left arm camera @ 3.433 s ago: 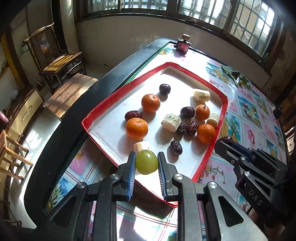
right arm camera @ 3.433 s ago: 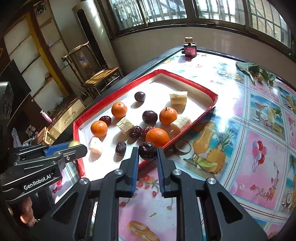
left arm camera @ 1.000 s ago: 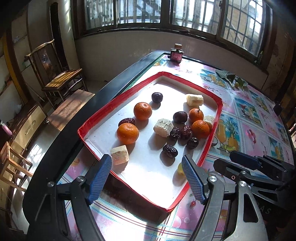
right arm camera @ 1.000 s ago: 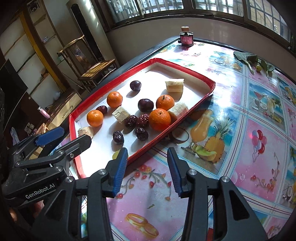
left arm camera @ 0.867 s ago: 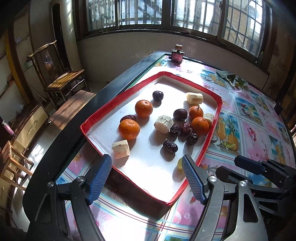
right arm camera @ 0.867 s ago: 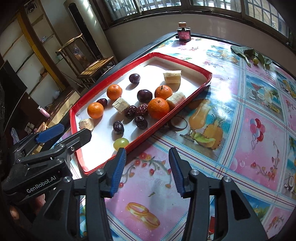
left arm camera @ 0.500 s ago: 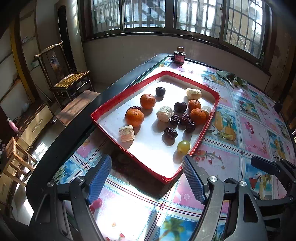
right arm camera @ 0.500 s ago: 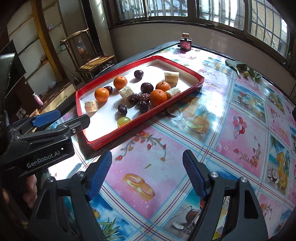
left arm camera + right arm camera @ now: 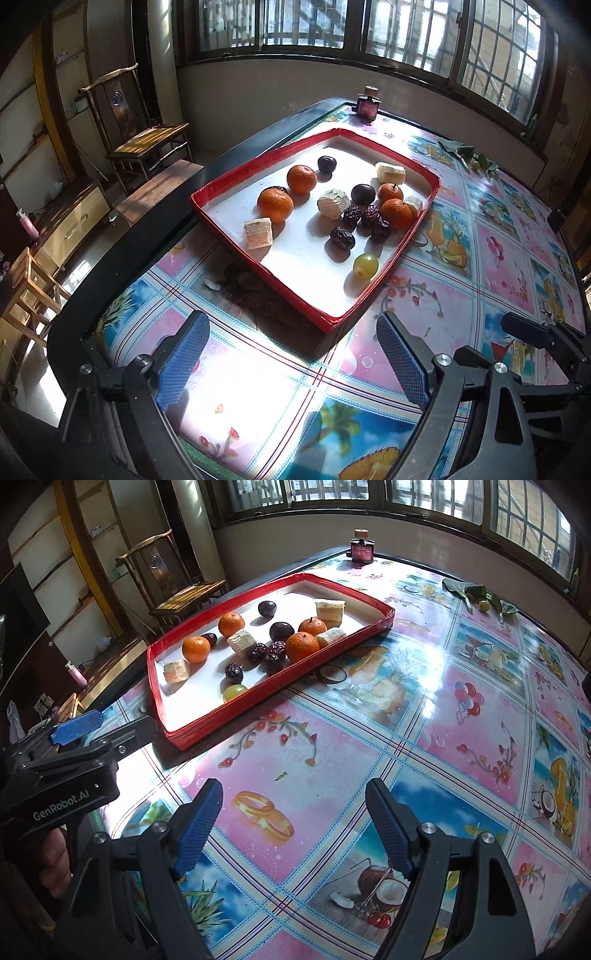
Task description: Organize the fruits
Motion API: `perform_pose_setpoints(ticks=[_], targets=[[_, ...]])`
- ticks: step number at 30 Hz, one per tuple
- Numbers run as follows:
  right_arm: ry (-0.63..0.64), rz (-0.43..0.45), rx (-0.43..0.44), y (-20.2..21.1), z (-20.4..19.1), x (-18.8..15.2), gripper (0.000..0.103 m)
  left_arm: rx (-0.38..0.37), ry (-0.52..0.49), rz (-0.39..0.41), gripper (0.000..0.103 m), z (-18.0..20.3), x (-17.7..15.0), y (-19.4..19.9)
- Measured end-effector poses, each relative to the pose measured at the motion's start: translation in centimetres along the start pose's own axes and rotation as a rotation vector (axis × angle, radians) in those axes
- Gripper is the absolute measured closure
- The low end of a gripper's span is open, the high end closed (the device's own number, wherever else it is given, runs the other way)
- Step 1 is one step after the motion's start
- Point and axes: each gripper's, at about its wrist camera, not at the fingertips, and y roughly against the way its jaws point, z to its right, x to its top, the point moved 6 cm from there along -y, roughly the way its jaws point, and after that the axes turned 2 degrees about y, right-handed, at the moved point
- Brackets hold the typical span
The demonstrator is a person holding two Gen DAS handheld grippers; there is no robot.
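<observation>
Holding: we carry nothing; left gripper [image 9: 291,362] and right gripper [image 9: 293,825] both spread wide.
Change: we have pulled back from the red tray [image 9: 236,251].
Fruit: green grape [image 9: 365,264] released, now resting inside near the tray's front rim.
Meaning: we judge sorting done.

On the tabletop [image 9: 491,258]: a tray [image 9: 236,177] holding all the fruit and cake pieces. Nearest the tray's front corner, by the right rim: a grape [image 9: 365,264]. Just behind it, a cluster of dried dates [image 9: 364,221], with two mandarins [image 9: 396,213] to their right. Left of the dates: a cake cube [image 9: 333,203], then two more mandarins [image 9: 275,205], and a cake slice [image 9: 258,232] in front. Toward the far end: two plums [image 9: 327,163] and another cake slice [image 9: 390,172]. Beyond the tray, at the tabletop's far edge: a small bottle [image 9: 367,107]. Beside the tray's right rim, on the tabletop: a ring [image 9: 333,674]. Far right: leaves [image 9: 476,594].
</observation>
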Motion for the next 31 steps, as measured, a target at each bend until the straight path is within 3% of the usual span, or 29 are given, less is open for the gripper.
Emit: perform_pose_setpoints(ticks=[9, 10, 15, 31], targets=[[-0.005, -0.004, 0.009, 0.2, -0.1, -0.3, 0.023, -0.061, -0.002, 0.018, 0.004, 0.5, 0.1, 0.6], [-0.009, -0.006, 0.011, 0.1, 0.0, -0.3, 0.023, -0.056, -0.005, 0.014, 0.000, 0.5, 0.1, 0.6], [-0.020, -0.010, 0.012, 0.1, 0.2, -0.4, 0.023, -0.020, -0.042, 0.036, 0.001, 0.8, 0.4, 0.9], [-0.087, -0.004, -0.001, 0.6, 2.1, -0.6, 0.023, -0.089, -0.054, 0.017, 0.004, 2.6, 0.8, 0.8]])
